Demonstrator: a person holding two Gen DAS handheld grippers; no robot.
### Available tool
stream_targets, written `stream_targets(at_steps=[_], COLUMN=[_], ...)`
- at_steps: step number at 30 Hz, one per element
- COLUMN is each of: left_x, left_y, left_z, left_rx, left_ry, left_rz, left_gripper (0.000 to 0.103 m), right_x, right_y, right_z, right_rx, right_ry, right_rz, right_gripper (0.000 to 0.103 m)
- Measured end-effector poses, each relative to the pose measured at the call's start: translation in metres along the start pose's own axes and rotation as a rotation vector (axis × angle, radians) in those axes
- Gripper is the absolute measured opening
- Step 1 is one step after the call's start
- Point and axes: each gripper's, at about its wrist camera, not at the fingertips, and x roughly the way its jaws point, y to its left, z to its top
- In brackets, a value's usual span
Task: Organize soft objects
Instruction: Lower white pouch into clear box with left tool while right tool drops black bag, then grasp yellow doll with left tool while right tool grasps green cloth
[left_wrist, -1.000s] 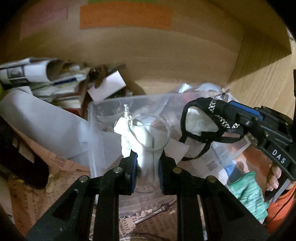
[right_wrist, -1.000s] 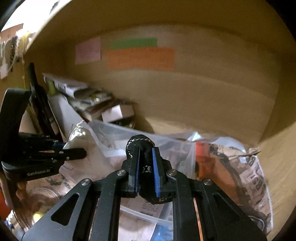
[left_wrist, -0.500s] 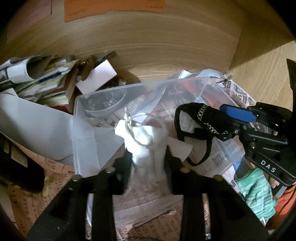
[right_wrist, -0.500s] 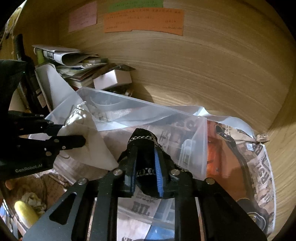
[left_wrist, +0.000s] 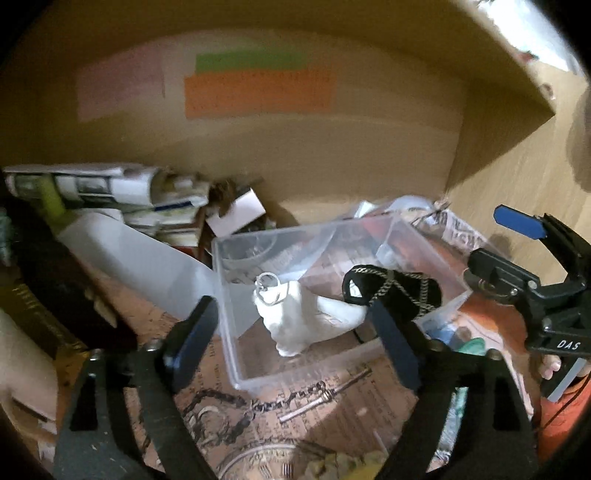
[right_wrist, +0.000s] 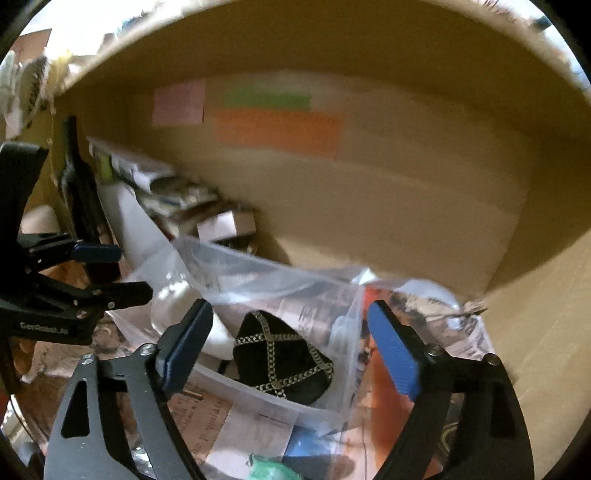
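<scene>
Wooden shelf (left_wrist: 332, 158) blurred — clear bin (left_wrist: 236, 332) half-hides black pouch (right_wrist: 282, 363).

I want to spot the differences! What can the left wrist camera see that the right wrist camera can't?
Only the left wrist view shows a dark metal chain lying on newspaper in front of the box. Only the right wrist view shows the crossed chain pattern on top of the black fabric pouch. Both show the clear plastic box holding the pouch and white cloth bundle.
</scene>
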Motion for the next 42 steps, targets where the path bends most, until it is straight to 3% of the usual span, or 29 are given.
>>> stream_targets(at_steps=[4, 10, 26, 27, 32, 35, 40, 42], left_x=[-0.032, -0.052, -0.031, -0.030, -0.027, -0.028, -0.025, -0.023], left_y=[-0.003, -0.012, -0.035, -0.036, -0.038, -0.037, -0.038, -0.039], left_z=[-0.010, -0.030, -0.101, -0.105, -0.116, -0.119, -0.122, -0.123], left_rx=[0.002, 0.008, -0.019, -0.020, -0.045, -0.053, -0.055, -0.048], left_ry=[-0.057, -0.075, 0.081, 0.087, 0.092, 0.095, 0.110, 0.116], left_rz=[0.011, 0.003, -0.026, -0.022, -0.020, -0.025, -0.044, -0.051], left_gripper=[0.099, 0.102, 0.102, 0.102, 0.100, 0.084, 0.063, 0.048], right_x=[-0.025, -0.050, -0.048, -0.046, -0.037, -0.035, -0.033, -0.029], right_y=[-0.001, -0.002, -0.003, -0.002, -0.001, -0.001, 0.001, 0.005], right_z=[-0.003, -0.023, -0.096, -0.100, -0.112, -0.114, -0.113, -0.114], right_rx=[0.019, 0.058, 0.208, 0.216, 0.234, 0.235, 0.215, 0.193], right_ry=[-0.046, -0.065, 0.107, 0.122, 0.176, 0.179, 0.178, 0.191], right_rz=[-0.002, -0.008, 0.005, 0.014, 0.050, 0.050, 0.064, 0.067], right_gripper=[0.096, 0.097, 0.096, 0.094, 0.064, 0.048, 0.034, 0.028])
